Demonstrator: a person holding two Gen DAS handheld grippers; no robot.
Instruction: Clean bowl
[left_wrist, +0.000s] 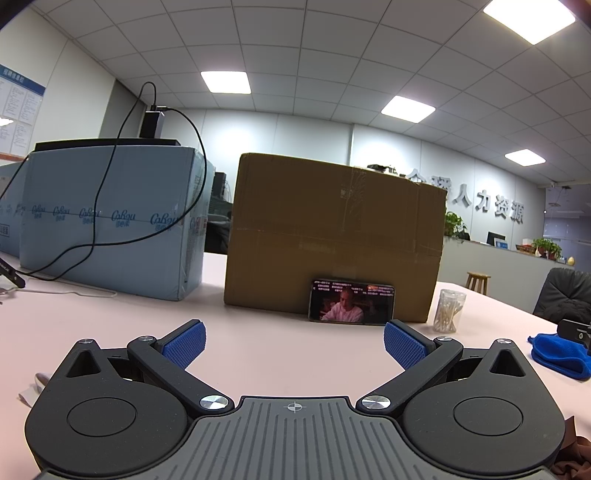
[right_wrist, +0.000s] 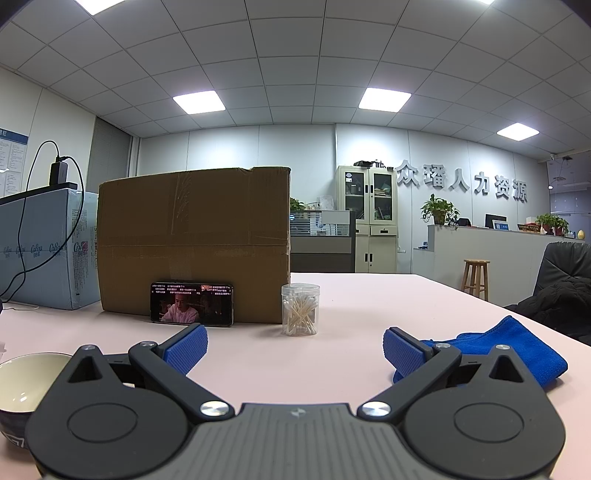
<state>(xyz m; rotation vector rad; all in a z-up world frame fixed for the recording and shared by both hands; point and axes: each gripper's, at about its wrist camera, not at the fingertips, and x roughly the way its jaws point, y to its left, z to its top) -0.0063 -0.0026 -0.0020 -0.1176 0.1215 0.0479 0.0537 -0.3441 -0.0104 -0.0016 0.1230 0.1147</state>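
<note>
A bowl (right_wrist: 22, 387), dark outside and cream inside, sits upright at the lower left of the right wrist view, partly hidden behind my right gripper's body. A blue cloth (right_wrist: 513, 350) lies crumpled on the pink table just beyond the right finger; it also shows at the right edge of the left wrist view as the blue cloth (left_wrist: 557, 354). My right gripper (right_wrist: 294, 349) is open with nothing between its blue pads. My left gripper (left_wrist: 294, 345) is open and empty too, low over the table. The bowl is not in the left wrist view.
A cardboard box (left_wrist: 332, 236) stands mid-table with a phone (left_wrist: 351, 301) leaning on its front. A clear jar of cotton swabs (right_wrist: 300, 309) stands right of the phone. A light-blue carton (left_wrist: 107, 218) with black cables is at left. A black chair (right_wrist: 565, 277) sits past the table's right edge.
</note>
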